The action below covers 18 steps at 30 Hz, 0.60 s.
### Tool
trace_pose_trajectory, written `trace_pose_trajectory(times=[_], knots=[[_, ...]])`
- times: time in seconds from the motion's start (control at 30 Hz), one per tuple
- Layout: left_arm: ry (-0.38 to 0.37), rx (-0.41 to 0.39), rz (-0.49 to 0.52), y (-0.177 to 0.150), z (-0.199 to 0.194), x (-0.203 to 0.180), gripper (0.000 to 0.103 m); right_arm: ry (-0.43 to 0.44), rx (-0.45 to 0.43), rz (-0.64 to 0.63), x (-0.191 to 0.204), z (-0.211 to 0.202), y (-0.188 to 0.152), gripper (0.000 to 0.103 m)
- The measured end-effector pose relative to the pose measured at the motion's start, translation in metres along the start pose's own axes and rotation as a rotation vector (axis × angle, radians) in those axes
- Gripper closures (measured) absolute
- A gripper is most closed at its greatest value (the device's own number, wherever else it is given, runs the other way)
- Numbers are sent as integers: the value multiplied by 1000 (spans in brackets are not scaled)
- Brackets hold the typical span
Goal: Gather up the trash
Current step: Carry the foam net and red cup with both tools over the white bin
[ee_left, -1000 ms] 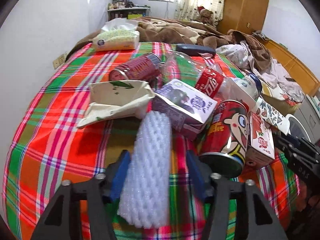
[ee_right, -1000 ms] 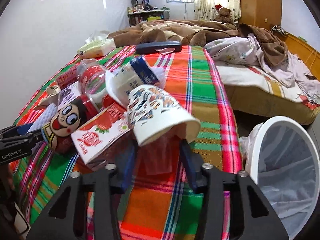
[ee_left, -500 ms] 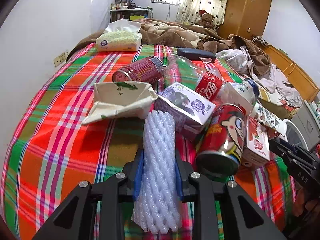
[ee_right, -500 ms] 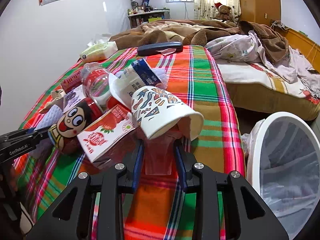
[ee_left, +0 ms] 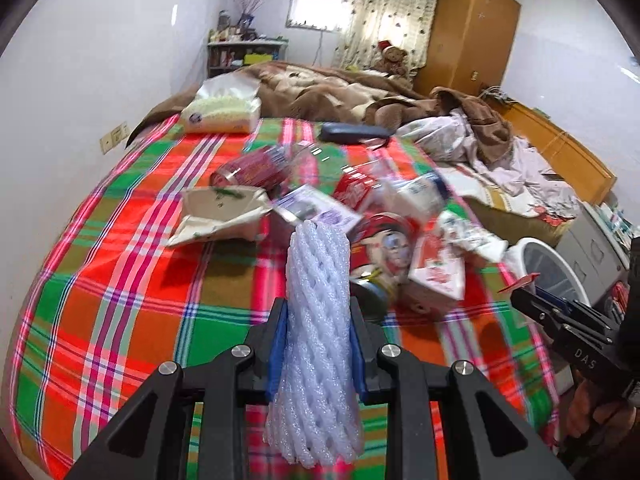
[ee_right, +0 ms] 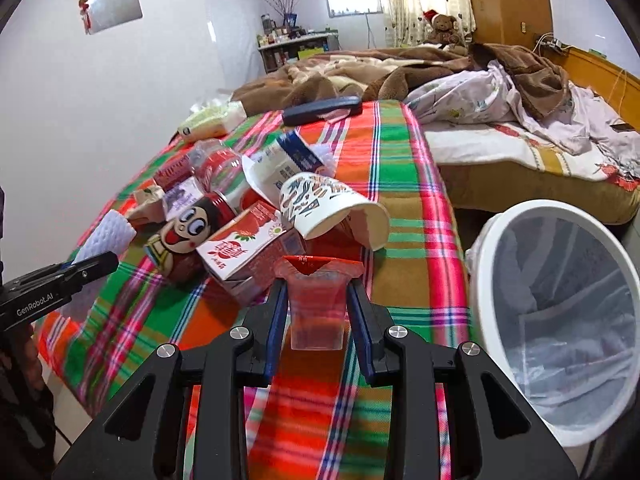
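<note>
Left gripper (ee_left: pixel 318 344) clamped on the white foam net sleeve (ee_left: pixel 316 320); blue pads press both its sides, sleeve runs along the fingers, far end toward 12 o'clock, near end bulging out below the pads at 6. Right gripper (ee_right: pixel 318 312) closed on a small clear plastic cup (ee_right: pixel 317 312) with a red peel lid curling up at its far end; pads touch both its walls. Rest of the trash sits in a heap on the plaid blanket (ee_right: pixel 404 184): in the right wrist view, at 11 o'clock from the clear cup, a red cartoon-face can (ee_right: pixel 188 232) lies on its side, a strawberry carton (ee_right: pixel 244 248) just beside it, a patterned paper cup (ee_right: pixel 328 208) tipped over at 12, mouth toward the camera, a blue-and-white milk carton (ee_right: pixel 284 164) behind that. In the left wrist view a crumpled beige paper bag (ee_left: pixel 216 216) lies at 10 o'clock from the sleeve, a second red can (ee_left: pixel 248 168) farther out at 11. White bin (ee_right: pixel 500 240) with clear liner stands off the bed edge, at 3 o'clock from the right gripper. Heap is motion-blurred in the left view.
</note>
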<state>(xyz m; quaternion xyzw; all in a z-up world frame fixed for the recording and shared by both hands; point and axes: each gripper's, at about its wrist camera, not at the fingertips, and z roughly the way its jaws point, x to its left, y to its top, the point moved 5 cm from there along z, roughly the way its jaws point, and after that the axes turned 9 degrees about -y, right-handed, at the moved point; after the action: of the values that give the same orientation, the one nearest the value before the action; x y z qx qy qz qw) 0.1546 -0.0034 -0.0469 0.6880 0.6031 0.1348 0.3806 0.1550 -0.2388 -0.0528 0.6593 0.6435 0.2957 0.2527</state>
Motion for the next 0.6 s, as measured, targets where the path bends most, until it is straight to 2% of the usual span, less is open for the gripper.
trace_pose_trajectory(times=[0.27,0.6], knots=[[-76,-25,94,14,-11,-60,75,-47,-74,60,-33,-27,8,72],[-203,-1,214,26,15,-156,75,-170,-114,152,-96,-38,14,72]])
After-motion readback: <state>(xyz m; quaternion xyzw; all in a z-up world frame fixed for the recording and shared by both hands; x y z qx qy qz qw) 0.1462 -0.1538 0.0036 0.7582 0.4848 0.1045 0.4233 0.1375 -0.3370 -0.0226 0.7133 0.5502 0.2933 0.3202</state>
